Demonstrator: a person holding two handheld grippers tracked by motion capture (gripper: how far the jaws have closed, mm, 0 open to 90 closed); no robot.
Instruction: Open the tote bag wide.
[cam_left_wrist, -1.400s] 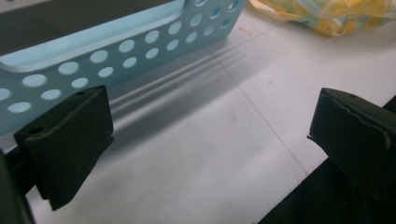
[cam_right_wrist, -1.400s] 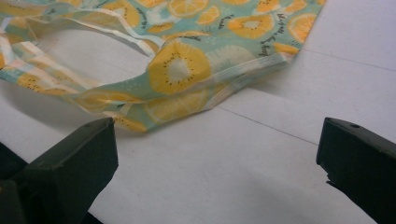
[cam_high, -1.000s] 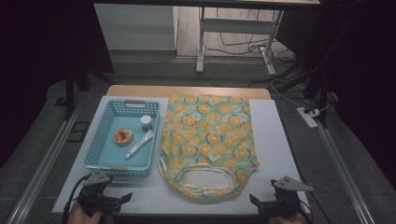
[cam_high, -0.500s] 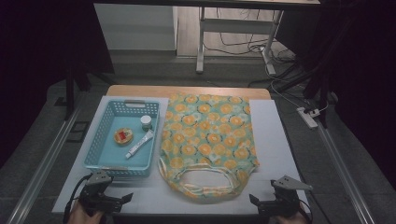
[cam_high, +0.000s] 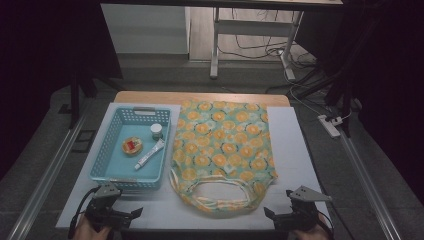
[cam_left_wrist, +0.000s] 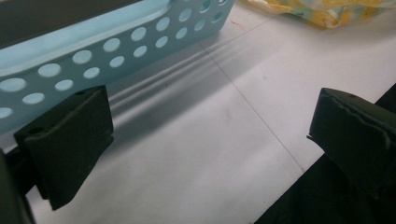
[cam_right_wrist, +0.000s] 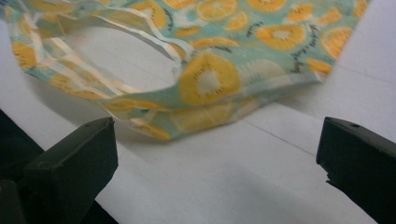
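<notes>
Tote bag (cam_high: 222, 150) flat mid-counter (cam_high: 295, 150), handles near edge. Left tool (cam_high: 131, 214) and right tool (cam_high: 270, 214) wide, holding nothing. Best: pinch one handle layer, lift mouth open.

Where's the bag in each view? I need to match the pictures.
High view: bag lies flat mid-table, right of the basket, handles toward the person.
Left gripper view: one bag corner at top right.
Right gripper view: bag handles across the top.
Shared landmark: white table.
</notes>
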